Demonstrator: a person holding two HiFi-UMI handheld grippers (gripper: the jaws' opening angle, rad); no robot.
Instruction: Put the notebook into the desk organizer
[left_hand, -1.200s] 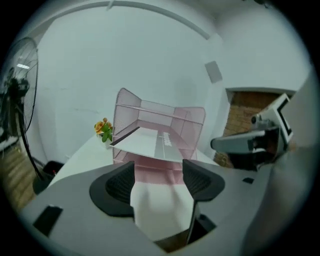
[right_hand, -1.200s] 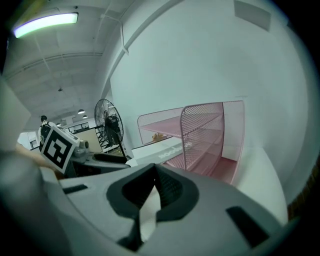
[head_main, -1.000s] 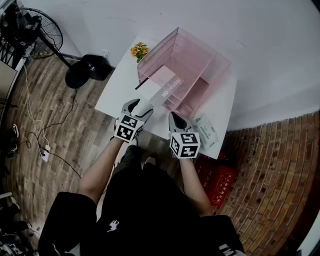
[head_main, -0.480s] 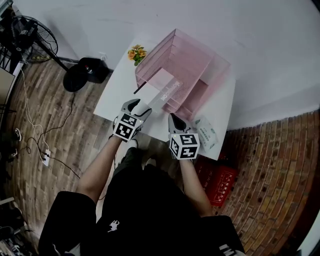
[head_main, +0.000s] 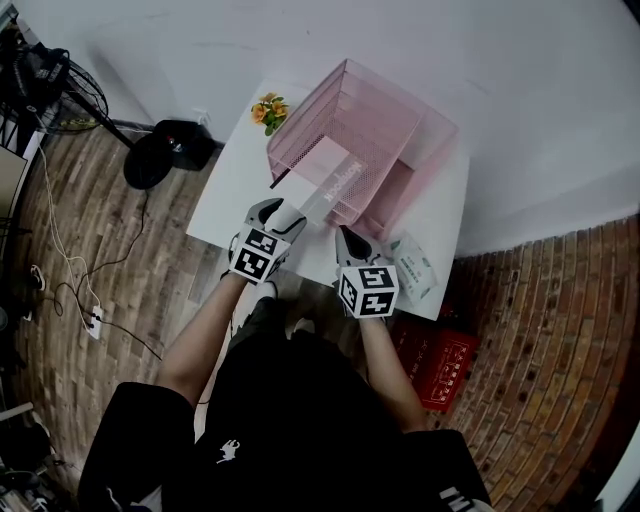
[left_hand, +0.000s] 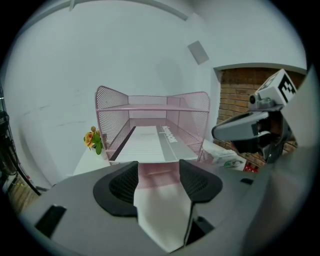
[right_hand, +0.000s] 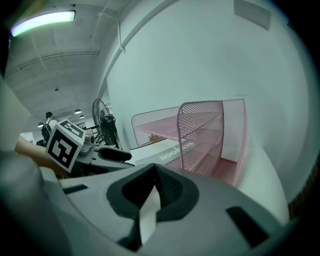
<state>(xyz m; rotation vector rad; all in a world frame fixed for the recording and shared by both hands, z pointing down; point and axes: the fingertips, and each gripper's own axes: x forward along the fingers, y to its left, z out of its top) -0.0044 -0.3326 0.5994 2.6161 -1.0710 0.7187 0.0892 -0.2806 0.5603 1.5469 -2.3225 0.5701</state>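
The person wears a black short-sleeved shirt (head_main: 300, 430) with a small white print (head_main: 228, 450). The left tongs (head_main: 278, 214) and right tongs (head_main: 350, 238) are grey, with black ribbed pads (left_hand: 117, 187) and white cubes (head_main: 258, 256) bearing black square markers. The left jaws have just been closing, with nothing between them.

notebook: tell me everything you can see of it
The notebook is thin, with a white cover, a grey printed band along one long side and a dark edge along the other; it looks like paper or card. It lies closed and flat inside the pink mesh organizer, under its upper shelf, near end at the open front. Nothing but the organizer visibly touches it.
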